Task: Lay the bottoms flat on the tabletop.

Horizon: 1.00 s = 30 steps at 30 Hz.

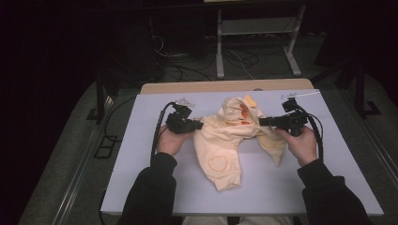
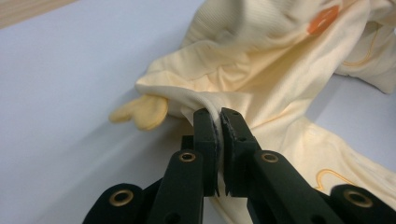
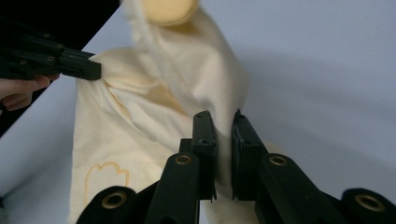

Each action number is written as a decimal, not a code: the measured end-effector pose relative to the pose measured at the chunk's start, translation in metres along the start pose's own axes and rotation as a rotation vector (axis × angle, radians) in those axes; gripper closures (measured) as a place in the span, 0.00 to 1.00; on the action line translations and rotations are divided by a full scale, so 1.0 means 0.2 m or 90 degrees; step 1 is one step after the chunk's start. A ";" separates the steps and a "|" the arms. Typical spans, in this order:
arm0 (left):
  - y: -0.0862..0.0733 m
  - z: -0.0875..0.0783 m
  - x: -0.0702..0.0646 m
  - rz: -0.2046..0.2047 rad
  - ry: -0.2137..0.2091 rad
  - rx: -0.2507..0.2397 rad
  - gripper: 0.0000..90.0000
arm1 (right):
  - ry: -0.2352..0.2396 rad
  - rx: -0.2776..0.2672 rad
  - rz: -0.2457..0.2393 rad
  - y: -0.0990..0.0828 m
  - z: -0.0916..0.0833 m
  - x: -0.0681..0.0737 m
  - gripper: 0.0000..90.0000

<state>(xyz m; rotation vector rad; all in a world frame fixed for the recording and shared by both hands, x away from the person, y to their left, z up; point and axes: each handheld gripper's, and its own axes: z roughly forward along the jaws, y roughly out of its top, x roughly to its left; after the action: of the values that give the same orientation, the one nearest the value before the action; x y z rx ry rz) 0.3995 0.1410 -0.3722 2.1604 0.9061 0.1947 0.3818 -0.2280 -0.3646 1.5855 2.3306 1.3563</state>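
A pale yellow hooded garment [image 1: 225,140] with orange patches and outlined shapes lies crumpled at the middle of the white table [image 1: 155,159]. My left gripper [image 1: 201,125] is shut on the garment's left edge; in the left gripper view the cloth [image 2: 243,79] is pinched between the two pads at the gripper [image 2: 219,114]. My right gripper [image 1: 261,122] is shut on the garment's right side. The right gripper view has a fold of the garment [image 3: 187,84] clamped at the gripper [image 3: 220,119], with the other gripper farther off at the left. The cloth hangs between both grips.
The table's wooden far edge [image 1: 225,86] lies behind the garment. Beyond it stand a metal frame [image 1: 253,37] and tangled cables [image 1: 187,65] on a dark floor. A person's dark sleeves [image 1: 150,197] come in from the bottom.
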 end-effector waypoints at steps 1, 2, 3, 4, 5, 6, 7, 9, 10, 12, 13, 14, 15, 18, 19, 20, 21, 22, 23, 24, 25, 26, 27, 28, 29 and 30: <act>-0.01 -0.01 0.00 0.000 0.000 -0.003 0.93 | -0.009 0.013 -0.001 0.01 0.00 0.01 0.91; -0.03 -0.02 -0.01 0.000 -0.001 -0.006 0.93 | -0.016 0.020 -0.001 0.01 0.00 0.02 0.91; -0.05 -0.02 -0.01 -0.004 -0.005 -0.014 0.93 | -0.024 0.024 -0.001 0.01 0.00 0.02 0.91; -0.07 -0.02 -0.02 -0.006 -0.010 -0.016 0.93 | -0.030 0.025 0.000 0.01 -0.01 0.01 0.91; -0.09 -0.02 -0.02 -0.008 -0.012 -0.019 0.93 | -0.035 0.028 0.001 0.01 -0.01 0.00 0.91; -0.11 -0.01 -0.02 -0.015 -0.016 -0.022 0.93 | -0.038 0.032 -0.002 0.00 -0.02 -0.01 0.91; -0.13 -0.01 -0.03 -0.022 -0.024 -0.023 0.93 | -0.040 0.035 -0.004 -0.01 -0.02 -0.02 0.91; -0.17 0.02 -0.03 -0.032 -0.035 -0.022 0.93 | -0.044 0.044 -0.007 -0.04 -0.02 -0.04 0.91; -0.19 0.03 -0.04 -0.034 -0.040 -0.021 0.93 | -0.045 0.049 -0.006 -0.05 -0.02 -0.05 0.91; -0.22 0.04 -0.05 -0.043 -0.051 -0.014 0.93 | -0.045 0.057 0.000 -0.09 -0.01 -0.07 0.91; -0.24 0.05 -0.05 -0.043 -0.055 -0.013 0.93 | -0.044 0.061 0.001 -0.11 -0.01 -0.08 0.91; -0.25 0.05 -0.06 -0.046 -0.059 -0.012 0.93 | -0.042 0.064 0.004 -0.13 -0.01 -0.09 0.91; -0.26 0.05 -0.06 -0.051 -0.063 -0.013 0.93 | -0.040 0.067 0.007 -0.15 -0.01 -0.10 0.90; -0.29 0.07 -0.08 -0.052 -0.075 -0.005 0.93 | -0.032 0.072 0.017 -0.20 -0.01 -0.12 0.90; -0.29 0.07 -0.08 -0.050 -0.076 0.003 0.93 | -0.026 0.073 0.020 -0.22 0.00 -0.12 0.90; -0.30 0.07 -0.09 -0.049 -0.078 0.008 0.93 | -0.023 0.077 0.020 -0.23 0.00 -0.12 0.90; -0.30 0.08 -0.09 -0.046 -0.079 0.013 0.93 | -0.021 0.083 0.022 -0.24 -0.01 -0.12 0.90; -0.30 0.08 -0.10 -0.044 -0.080 0.015 0.93 | -0.020 0.085 0.022 -0.25 -0.01 -0.12 0.90; -0.31 0.08 -0.10 -0.042 -0.080 0.017 0.93 | -0.019 0.085 0.021 -0.26 -0.01 -0.12 0.90; -0.31 0.08 -0.10 -0.042 -0.080 0.018 0.93 | -0.019 0.085 0.020 -0.26 -0.02 -0.11 0.90; -0.32 0.08 -0.11 -0.043 -0.081 0.018 0.93 | -0.016 0.083 0.022 -0.27 -0.02 -0.11 0.90; -0.33 0.08 -0.11 -0.044 -0.082 0.018 0.93 | -0.012 0.084 0.021 -0.28 -0.02 -0.11 0.90; -0.33 0.08 -0.10 -0.048 -0.083 0.017 0.93 | -0.010 0.083 0.025 -0.29 -0.02 -0.11 0.90; -0.34 0.08 -0.10 -0.050 -0.085 0.016 0.93 | -0.008 0.085 0.025 -0.29 -0.02 -0.11 0.90; -0.34 0.08 -0.10 -0.053 -0.087 0.015 0.93 | -0.005 0.087 0.024 -0.30 -0.02 -0.11 0.90; -0.35 0.08 -0.10 -0.054 -0.088 0.013 0.92 | -0.003 0.088 0.025 -0.31 -0.02 -0.11 0.90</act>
<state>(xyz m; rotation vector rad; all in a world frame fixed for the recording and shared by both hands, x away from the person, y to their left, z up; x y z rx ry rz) 0.3531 0.1504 -0.4290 2.1201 0.9202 -0.0062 0.3445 -0.2534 -0.4121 1.6768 2.4525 1.2218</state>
